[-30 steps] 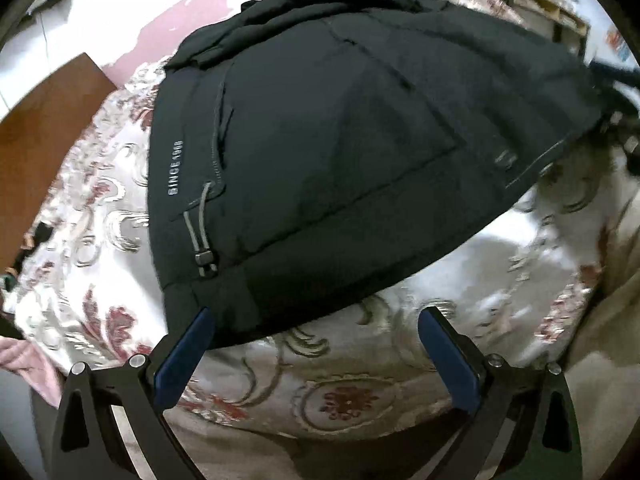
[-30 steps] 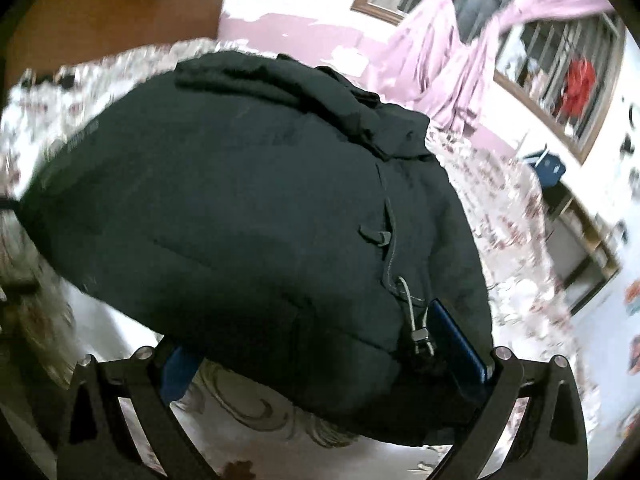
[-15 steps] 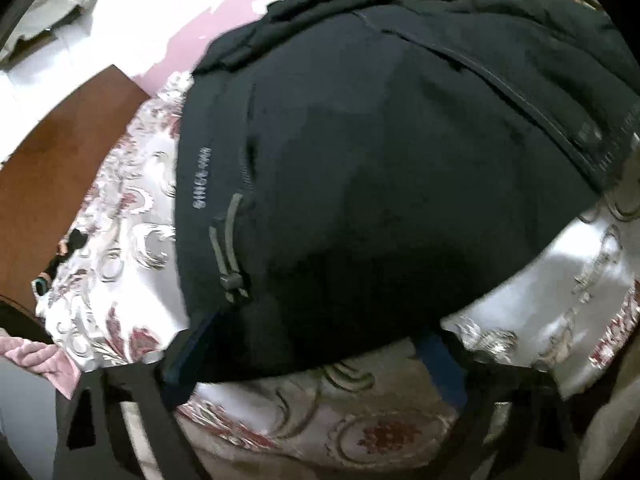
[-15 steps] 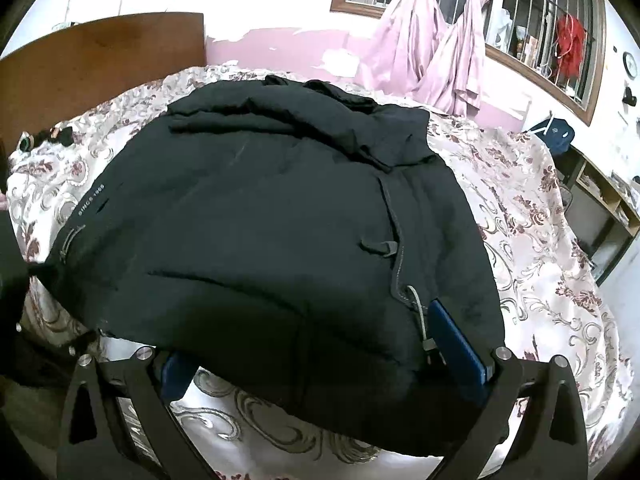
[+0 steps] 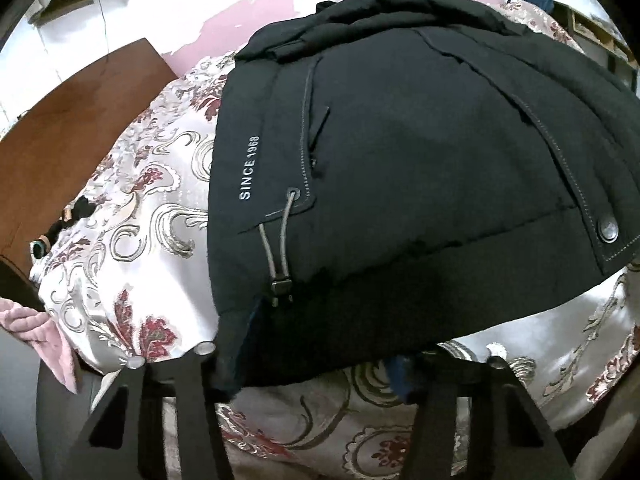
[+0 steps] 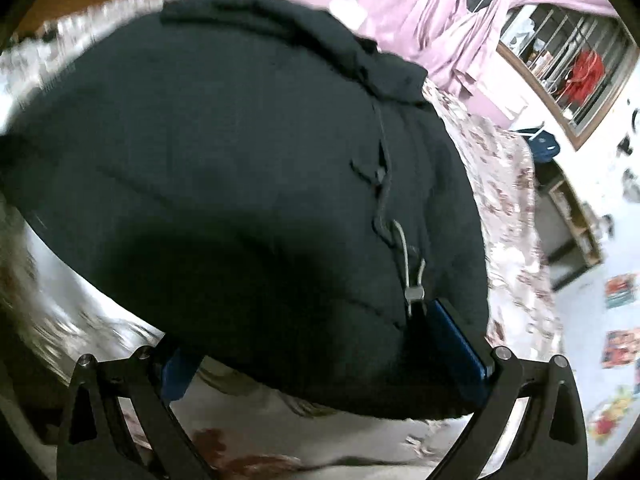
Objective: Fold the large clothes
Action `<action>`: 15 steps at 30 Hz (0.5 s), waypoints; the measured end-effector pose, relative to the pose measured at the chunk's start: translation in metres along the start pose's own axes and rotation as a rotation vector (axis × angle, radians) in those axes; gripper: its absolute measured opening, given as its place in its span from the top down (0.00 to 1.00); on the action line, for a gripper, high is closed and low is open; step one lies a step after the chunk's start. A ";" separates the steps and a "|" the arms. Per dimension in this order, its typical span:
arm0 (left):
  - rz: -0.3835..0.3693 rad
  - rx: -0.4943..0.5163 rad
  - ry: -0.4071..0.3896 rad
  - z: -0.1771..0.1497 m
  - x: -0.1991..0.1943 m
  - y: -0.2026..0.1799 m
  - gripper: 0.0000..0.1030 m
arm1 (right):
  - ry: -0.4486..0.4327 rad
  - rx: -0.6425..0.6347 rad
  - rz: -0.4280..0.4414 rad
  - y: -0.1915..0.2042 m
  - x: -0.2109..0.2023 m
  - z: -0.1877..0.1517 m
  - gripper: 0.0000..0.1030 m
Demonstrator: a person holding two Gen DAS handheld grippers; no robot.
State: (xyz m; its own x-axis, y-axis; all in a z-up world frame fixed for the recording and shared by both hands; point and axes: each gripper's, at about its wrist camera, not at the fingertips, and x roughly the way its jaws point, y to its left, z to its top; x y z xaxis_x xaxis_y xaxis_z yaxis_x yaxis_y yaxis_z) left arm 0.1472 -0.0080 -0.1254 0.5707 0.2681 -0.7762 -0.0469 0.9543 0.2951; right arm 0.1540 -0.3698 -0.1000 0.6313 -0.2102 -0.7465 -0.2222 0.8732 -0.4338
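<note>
In the left wrist view, the black jacket (image 5: pixel 400 184) lay on the floral bedspread (image 5: pixel 132 216), its hem draped over the spread-apart jaws of the left gripper (image 5: pixel 320 364); bare bedspread showed left of the jacket, up to the wooden headboard (image 5: pixel 68 128). In the right wrist view, blurred, the right gripper (image 6: pixel 332 356) stood wide, straddling the jacket's (image 6: pixel 240 160) lower corner beside the drawcord toggle (image 6: pixel 414 292), with open bedspread (image 6: pixel 508 184) on the right.

a bed with a cream, maroon-flowered satin cover (image 5: pixel 132 216) meets a brown wooden headboard (image 5: pixel 80 120). peeling pink-and-white wall (image 5: pixel 224 12) behind; pink curtains (image 6: pixel 460 28) drape a barred, wood-framed window (image 6: pixel 560 60).
</note>
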 end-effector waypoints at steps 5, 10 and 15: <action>-0.013 -0.001 -0.014 0.001 -0.001 0.003 0.60 | -0.033 -0.003 -0.040 0.000 -0.007 0.004 0.27; -0.039 -0.037 -0.060 0.002 -0.010 0.010 0.64 | -0.077 0.063 -0.015 -0.013 -0.019 0.005 0.54; -0.062 -0.073 -0.136 0.003 -0.023 0.020 0.66 | -0.178 0.170 0.059 -0.027 -0.041 0.009 0.66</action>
State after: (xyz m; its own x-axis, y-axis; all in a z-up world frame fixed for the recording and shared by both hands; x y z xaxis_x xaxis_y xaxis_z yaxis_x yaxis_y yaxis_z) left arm 0.1357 0.0044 -0.0999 0.6801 0.1925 -0.7074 -0.0649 0.9769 0.2034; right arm 0.1408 -0.3808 -0.0532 0.7452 -0.0889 -0.6609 -0.1437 0.9464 -0.2894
